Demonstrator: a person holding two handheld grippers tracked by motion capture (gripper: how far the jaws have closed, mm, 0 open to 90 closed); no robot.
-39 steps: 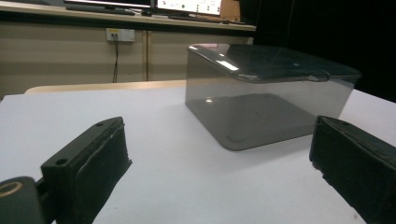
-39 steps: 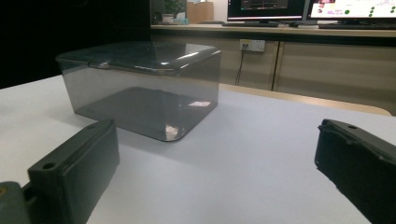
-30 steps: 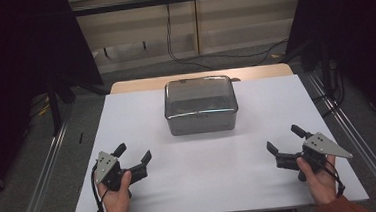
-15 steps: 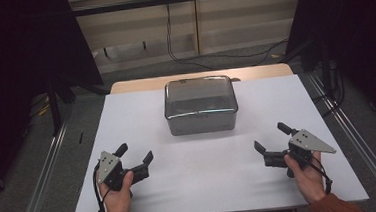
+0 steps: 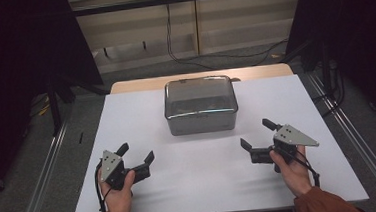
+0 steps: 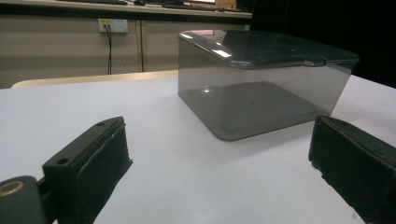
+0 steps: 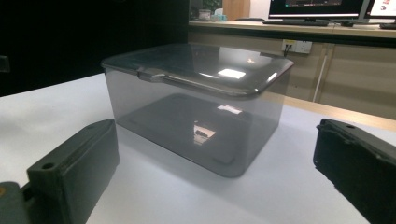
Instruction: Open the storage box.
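Note:
A smoky translucent plastic box (image 5: pixel 200 104) with its lid on stands at the middle back of the white table (image 5: pixel 126 115); it looks empty inside. My left gripper (image 5: pixel 136 154) rests near the front left, open, nothing between its jaws, aimed toward the box (image 6: pixel 261 79). My right gripper (image 5: pixel 258 133) sits at the front right, open and empty, also facing the box (image 7: pixel 196 102) from a short distance. Each gripper is held by a hand coming from the bottom edge.
The white table top (image 5: pixel 206 175) ends in metal rails (image 5: pixel 45 171) on both sides. A wooden edge (image 5: pixel 139 84) shows behind the box. Cables (image 5: pixel 187 56) lie on the floor beyond, before a low wall.
My right gripper has moved left and a little forward, toward the box. The left gripper and the box have stayed put.

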